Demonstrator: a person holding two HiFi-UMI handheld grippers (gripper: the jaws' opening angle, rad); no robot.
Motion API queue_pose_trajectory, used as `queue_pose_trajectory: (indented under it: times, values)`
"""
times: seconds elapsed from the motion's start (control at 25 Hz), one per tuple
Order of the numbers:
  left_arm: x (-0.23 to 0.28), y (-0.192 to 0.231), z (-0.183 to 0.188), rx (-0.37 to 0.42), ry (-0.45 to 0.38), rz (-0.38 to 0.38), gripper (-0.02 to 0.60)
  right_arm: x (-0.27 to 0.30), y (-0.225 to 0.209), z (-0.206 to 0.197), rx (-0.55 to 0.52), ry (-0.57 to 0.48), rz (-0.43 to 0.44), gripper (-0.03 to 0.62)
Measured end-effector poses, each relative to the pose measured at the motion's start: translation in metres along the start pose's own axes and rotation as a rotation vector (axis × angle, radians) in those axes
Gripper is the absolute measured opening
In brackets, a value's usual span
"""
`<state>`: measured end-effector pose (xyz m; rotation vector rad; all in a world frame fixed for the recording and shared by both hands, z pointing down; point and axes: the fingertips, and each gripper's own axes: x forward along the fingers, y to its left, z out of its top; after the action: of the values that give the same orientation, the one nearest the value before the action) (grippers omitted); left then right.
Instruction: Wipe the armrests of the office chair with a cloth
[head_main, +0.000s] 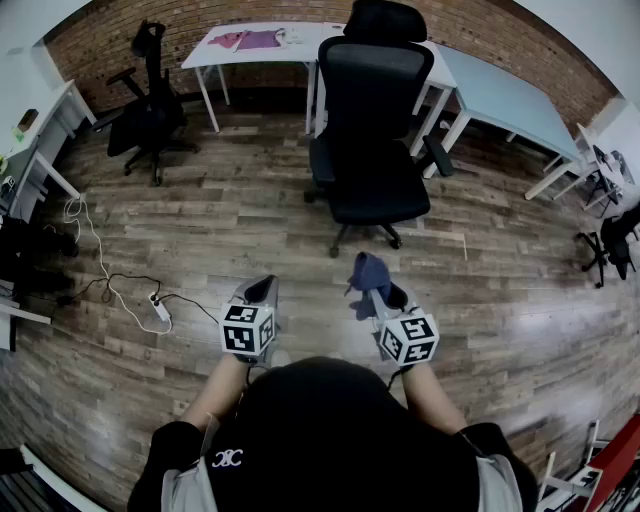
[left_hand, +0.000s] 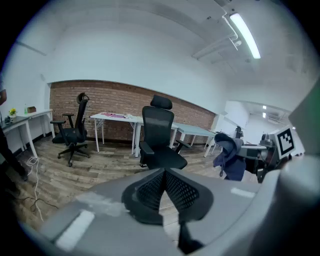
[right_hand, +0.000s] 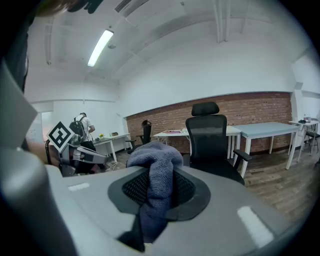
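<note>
Our right gripper (right_hand: 159, 189) is clenched on the blue cloth (right_hand: 156, 165), which bunches above the jaws and hangs down between them. Our left gripper (left_hand: 164, 194) has its jaws pressed together, with only floor showing past them. We hold both low and side by side, close to our body. The cloth is well apart from the chair (head_main: 370, 120), which stands ahead of us with its back to the tables (head_main: 262, 42). Its armrests (head_main: 438, 157) stick out on either side of the seat. The floor (head_main: 200, 225) is wood plank, a brick wall (head_main: 470, 30) runs behind the tables, and a second chair (head_main: 150, 110) stands off to the left. A white cable (head_main: 97, 245) trails over the floor to a power strip (head_main: 160, 308). Some pink things lie on the white table, too small for us to name. In the right gripper view a person (right_hand: 82, 125) stands far off by a desk. Our own head and shoulders cover the bottom of the head view, and another chair (head_main: 610, 240) is cut off at its right edge.
</note>
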<state>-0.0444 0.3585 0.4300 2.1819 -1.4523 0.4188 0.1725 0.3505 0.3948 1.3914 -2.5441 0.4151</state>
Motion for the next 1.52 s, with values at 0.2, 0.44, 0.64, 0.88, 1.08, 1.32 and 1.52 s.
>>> queue_pose_trajectory:
  times: [0.2, 0.44, 0.64, 0.88, 1.08, 1.32, 1.52]
  values:
    - [-0.003, 0.004, -0.003, -0.014, 0.001, 0.009, 0.005, -0.004, 0.002, -0.005, -0.002, 0.005, -0.001, 0.081]
    - [-0.005, 0.002, -0.008, -0.014, 0.017, 0.003, 0.005, -0.009, -0.001, -0.004, 0.016, -0.004, -0.007, 0.081]
    - [-0.003, -0.002, -0.012, -0.006, 0.023, -0.007, 0.005, -0.018, -0.005, -0.006, 0.033, -0.011, -0.03, 0.083]
    - [0.0, 0.002, -0.009, -0.013, 0.018, -0.004, 0.005, -0.017, -0.009, -0.013, 0.024, 0.013, -0.045, 0.083]
    - [-0.002, 0.011, -0.009, -0.005, 0.017, -0.002, 0.005, -0.011, -0.009, -0.012, 0.03, 0.0, -0.071, 0.083]
    - [-0.006, 0.025, 0.002, 0.013, 0.005, -0.015, 0.005, 0.001, 0.004, -0.008, 0.026, -0.002, -0.082, 0.083]
    - [-0.007, 0.042, -0.001, 0.01, 0.003, -0.036, 0.005, 0.009, 0.017, -0.014, 0.025, 0.012, -0.106, 0.083]
